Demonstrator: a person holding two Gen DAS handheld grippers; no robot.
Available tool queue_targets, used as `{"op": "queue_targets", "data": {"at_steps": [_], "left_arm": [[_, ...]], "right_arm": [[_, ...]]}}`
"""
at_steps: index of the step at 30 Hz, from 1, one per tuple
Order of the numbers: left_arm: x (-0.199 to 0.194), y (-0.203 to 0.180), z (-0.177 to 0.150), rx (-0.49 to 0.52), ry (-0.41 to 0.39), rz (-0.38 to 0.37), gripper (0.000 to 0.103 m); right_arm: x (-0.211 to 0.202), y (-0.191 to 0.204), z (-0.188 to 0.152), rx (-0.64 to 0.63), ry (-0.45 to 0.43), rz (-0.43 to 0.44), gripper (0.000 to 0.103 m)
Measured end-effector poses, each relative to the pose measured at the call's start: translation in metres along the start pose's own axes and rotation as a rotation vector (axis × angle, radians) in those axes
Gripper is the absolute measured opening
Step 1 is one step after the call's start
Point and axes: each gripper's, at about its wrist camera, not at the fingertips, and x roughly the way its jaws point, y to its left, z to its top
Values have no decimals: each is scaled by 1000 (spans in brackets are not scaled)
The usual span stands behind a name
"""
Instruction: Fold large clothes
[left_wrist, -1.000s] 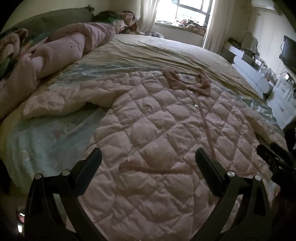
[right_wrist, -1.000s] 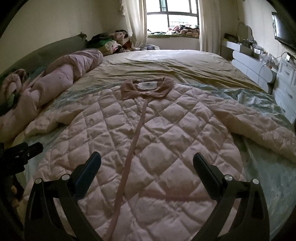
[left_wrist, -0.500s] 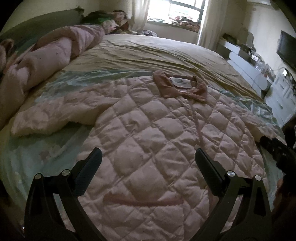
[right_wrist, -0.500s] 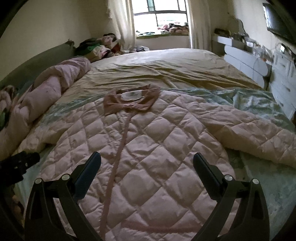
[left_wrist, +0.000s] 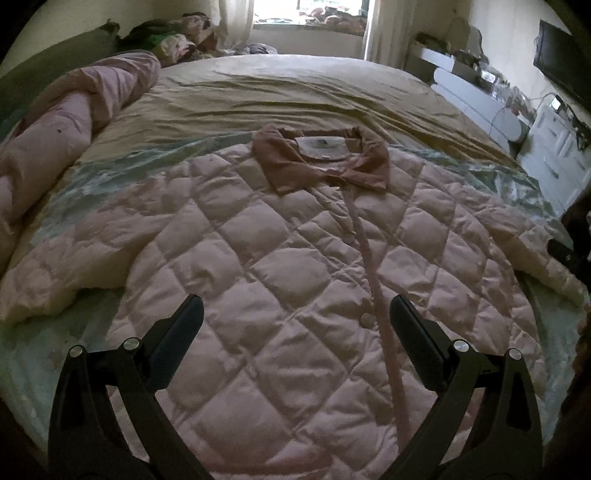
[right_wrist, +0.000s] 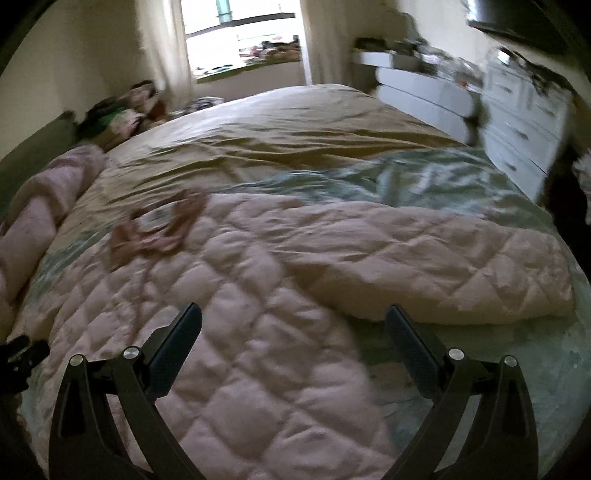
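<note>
Left gripper (left_wrist: 291, 325) and right gripper (right_wrist: 291, 332) hovering wide open, gripping nothing, over pink quilted jacket (left_wrist: 295, 266) lying flat, front up, on bed (left_wrist: 295, 96); sleeves (right_wrist: 424, 258) outspread. Folding apparently not yet begun; every fold remaining.

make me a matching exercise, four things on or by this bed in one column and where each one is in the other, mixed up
Things:
1. quilted pink jacket
2. collar
3. rolled pink duvet
4. white drawers

Places:
A. along the bed's left edge
B. beside the bed on the right
C. spread flat across the near part of the bed
D. at the jacket's far end, toward the window

Pairs: 1-C, 2-D, 3-A, 4-B
</note>
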Motion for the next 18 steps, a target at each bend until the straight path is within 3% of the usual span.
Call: {"op": "queue_targets", "data": {"at_steps": [10, 18], "left_arm": [[41, -31, 10, 40, 41, -5, 94], [64, -43, 4, 64, 44, -41, 94]], "right_arm": [[35, -89, 1, 115, 3, -224, 99], [47, -159, -17, 278, 44, -293, 99]]}}
